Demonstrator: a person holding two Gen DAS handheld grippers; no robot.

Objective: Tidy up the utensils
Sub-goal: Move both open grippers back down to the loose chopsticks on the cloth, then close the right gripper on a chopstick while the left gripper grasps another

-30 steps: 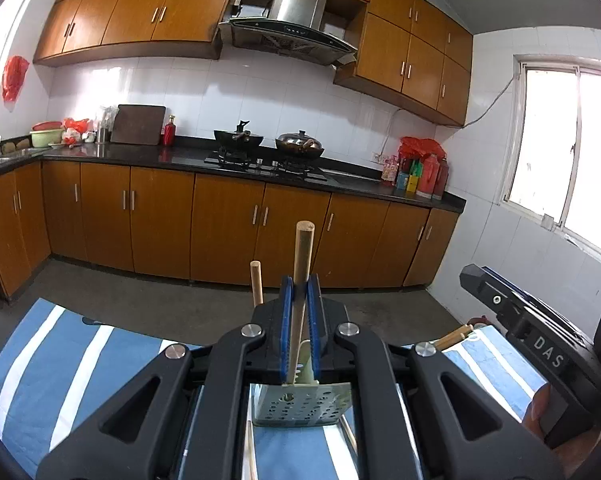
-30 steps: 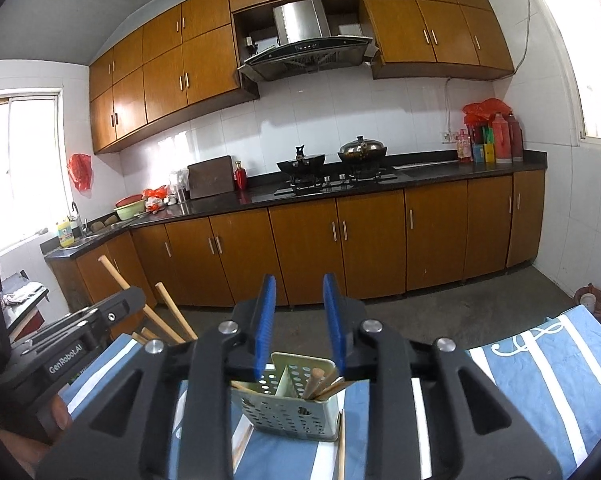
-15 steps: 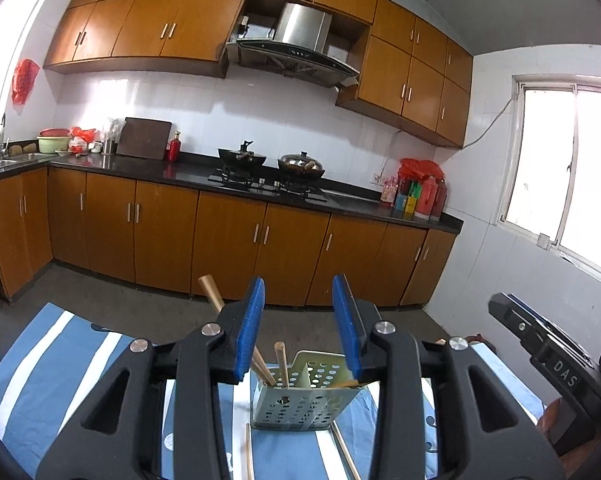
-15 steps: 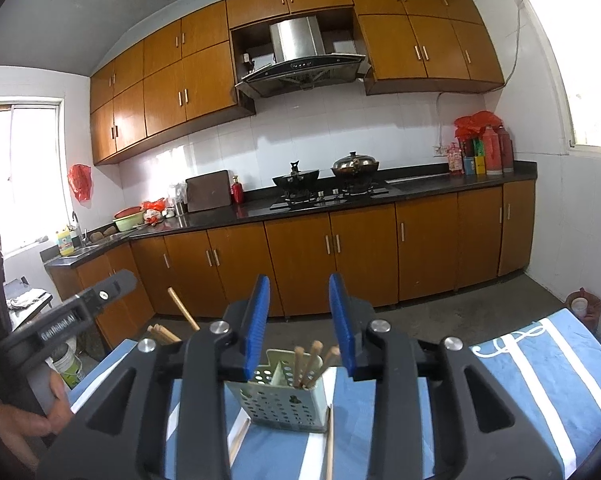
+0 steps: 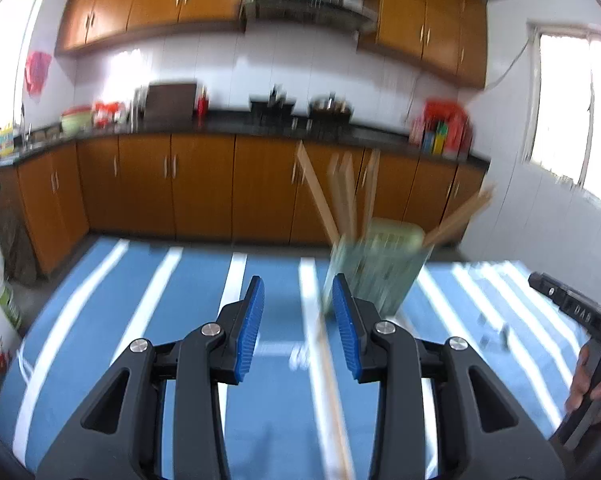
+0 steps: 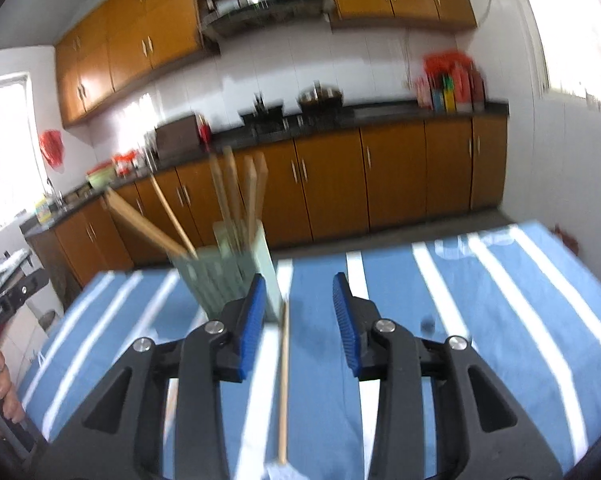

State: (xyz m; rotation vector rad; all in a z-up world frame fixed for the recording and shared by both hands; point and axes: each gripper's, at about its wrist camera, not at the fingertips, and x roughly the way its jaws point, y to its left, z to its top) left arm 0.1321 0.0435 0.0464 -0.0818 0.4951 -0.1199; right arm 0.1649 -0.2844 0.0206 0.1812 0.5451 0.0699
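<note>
Reaching for loose chopsticks: left gripper [image 5: 298, 320] and right gripper [image 6: 299, 314] just opened, both empty; next, pinch chopstick [image 6: 283, 384], lift into holder [image 6: 236, 276].

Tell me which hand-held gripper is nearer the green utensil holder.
Right, but only narrowly. The right hand-held gripper sits just right of the green utensil holder, which looks slightly larger in its view; the left hand-held gripper sits just left of it.

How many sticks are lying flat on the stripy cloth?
1 in clear view: a chopstick lies on the cloth, just in front of the green holder. The picture is blurry, so more may be hidden.
</note>
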